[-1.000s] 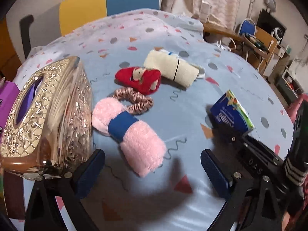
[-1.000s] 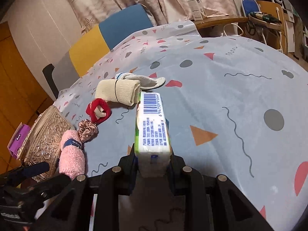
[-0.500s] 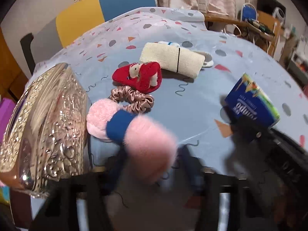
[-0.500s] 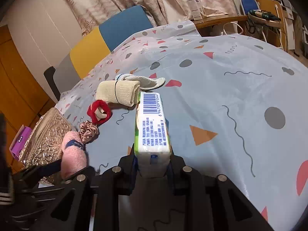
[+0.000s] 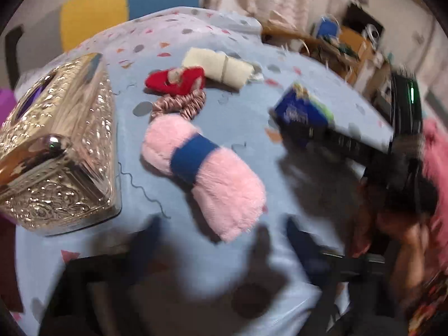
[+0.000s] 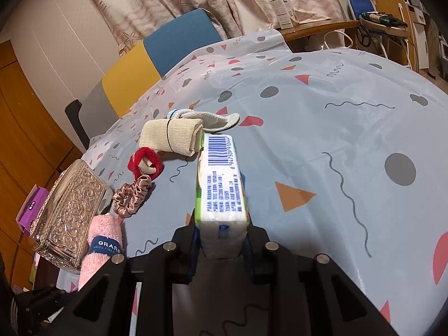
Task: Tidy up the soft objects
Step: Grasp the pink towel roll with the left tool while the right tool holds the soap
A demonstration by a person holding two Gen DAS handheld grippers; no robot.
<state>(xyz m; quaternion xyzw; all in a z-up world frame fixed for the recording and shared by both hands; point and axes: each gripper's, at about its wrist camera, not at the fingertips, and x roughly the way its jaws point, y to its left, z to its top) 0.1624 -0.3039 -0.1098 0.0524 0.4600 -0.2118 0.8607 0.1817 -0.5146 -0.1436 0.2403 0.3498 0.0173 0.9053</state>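
Note:
A fluffy pink towel roll (image 5: 201, 165) with a blue band lies on the patterned tablecloth (image 5: 246, 128). Its near end reaches between the blurred blue fingers of my left gripper (image 5: 224, 243), whose jaws are opening and do not press on it. Beyond it lie a pink satin scrunchie (image 5: 182, 103), a red plush piece (image 5: 176, 81) and a cream rolled cloth (image 5: 221, 68). My right gripper (image 6: 222, 240) is shut on a tissue pack (image 6: 221, 179), held just above the cloth. The right wrist view also shows the pink roll (image 6: 103, 246) at lower left.
An ornate silver tissue box (image 5: 56, 145) stands left of the pink roll, with a purple box (image 6: 30, 207) behind it. A white sock (image 6: 221, 120) lies by the cream roll. A yellow and blue chair (image 6: 156, 56) sits at the far table edge. A person's hand (image 5: 406, 224) holds the right gripper.
My left jaws drew in around the pink roll's near end, then spread wide again, and the roll stays on the cloth, slightly shifted. The right gripper with the tissue pack has not moved.

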